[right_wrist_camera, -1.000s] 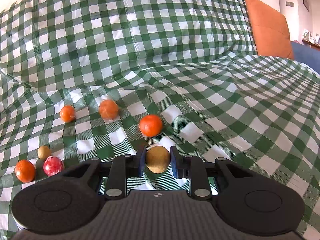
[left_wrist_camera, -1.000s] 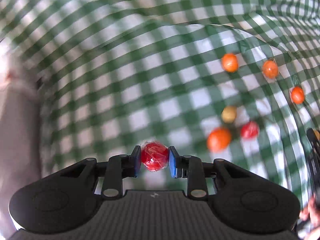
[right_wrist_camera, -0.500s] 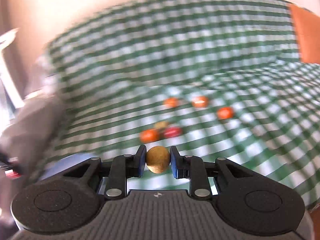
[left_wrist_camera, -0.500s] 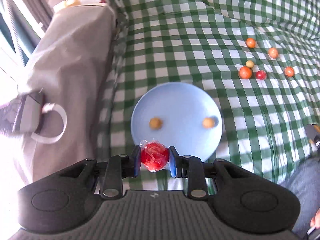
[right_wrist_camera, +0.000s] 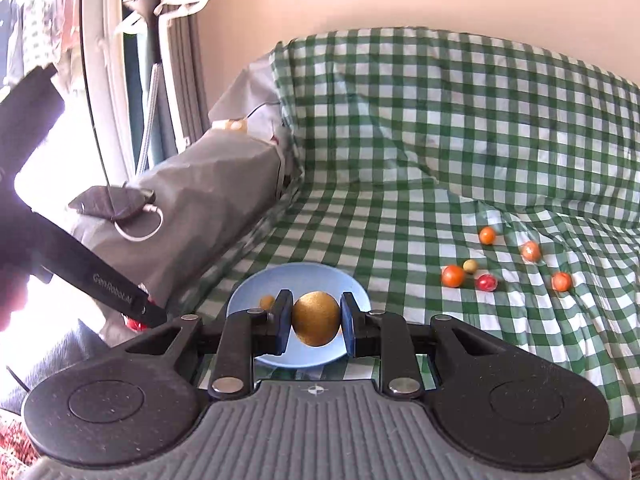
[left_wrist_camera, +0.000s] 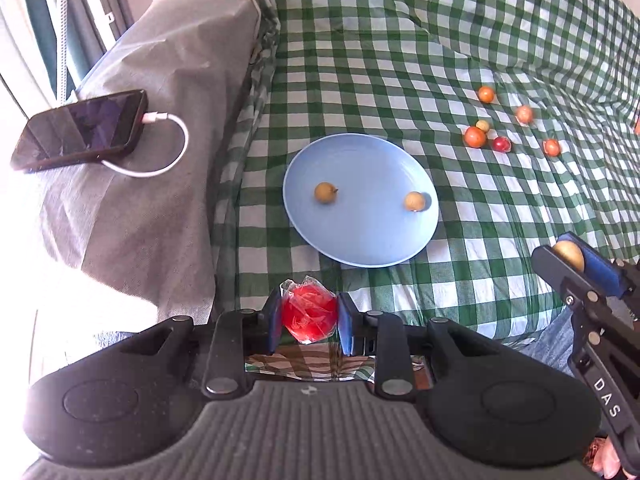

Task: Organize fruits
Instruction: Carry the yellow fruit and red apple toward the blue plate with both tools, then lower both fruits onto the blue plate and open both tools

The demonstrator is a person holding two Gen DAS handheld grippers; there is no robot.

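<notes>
Left gripper (left_wrist_camera: 308, 322) was clamped on a red plastic-wrapped fruit (left_wrist_camera: 309, 317), held short of the blue plate's (left_wrist_camera: 360, 248) near rim. Right gripper (right_wrist_camera: 316, 324) pinched a golden-brown fruit (right_wrist_camera: 316, 323), hiding part of the plate in its own view. Only the left wrist view showed both small tan fruits (left_wrist_camera: 325, 193) on the plate. Phone (left_wrist_camera: 82, 130) with white cable sat on the grey cover, left. Farther out, six loose fruits (left_wrist_camera: 475, 136) lay clustered on the green checked cloth (left_wrist_camera: 360, 60).
</notes>
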